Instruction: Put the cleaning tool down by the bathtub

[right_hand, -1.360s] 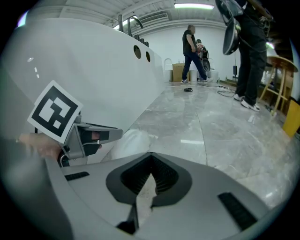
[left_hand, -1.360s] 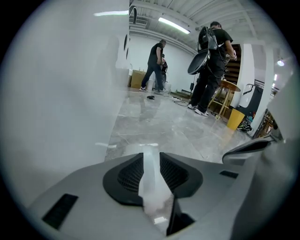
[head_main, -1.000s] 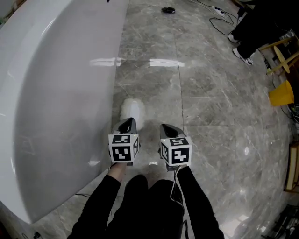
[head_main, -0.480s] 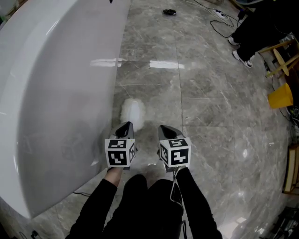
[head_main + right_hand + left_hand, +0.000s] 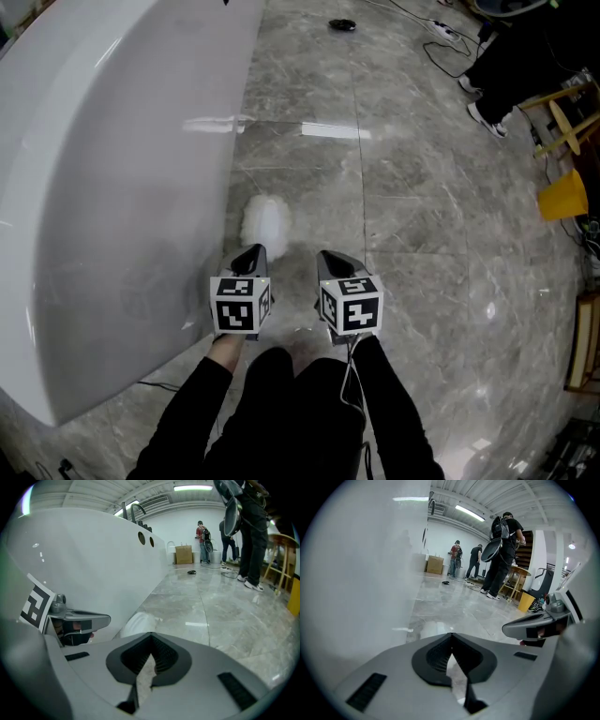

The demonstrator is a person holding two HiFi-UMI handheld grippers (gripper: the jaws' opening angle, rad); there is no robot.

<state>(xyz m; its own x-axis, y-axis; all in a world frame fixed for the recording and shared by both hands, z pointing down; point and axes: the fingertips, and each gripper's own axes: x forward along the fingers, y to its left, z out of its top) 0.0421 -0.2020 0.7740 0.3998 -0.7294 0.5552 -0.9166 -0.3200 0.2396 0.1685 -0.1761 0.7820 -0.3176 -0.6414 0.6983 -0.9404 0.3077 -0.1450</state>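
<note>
While each pair of jaws is pressed together with nothing between, the left gripper (image 5: 249, 255) and the right gripper (image 5: 335, 258) hang side by side, slightly apart, above the glossy grey marble-tile floor (image 5: 422, 216). The fluffy white cleaning tool (image 5: 266, 223) lies on that floor just ahead of the left gripper's tips, just beside the smooth white bathtub (image 5: 112, 169) curving along that gripper's left.

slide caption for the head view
White cleaning tool lies on the floor beside the bathtub; left gripper and right gripper shut, empty.
</note>
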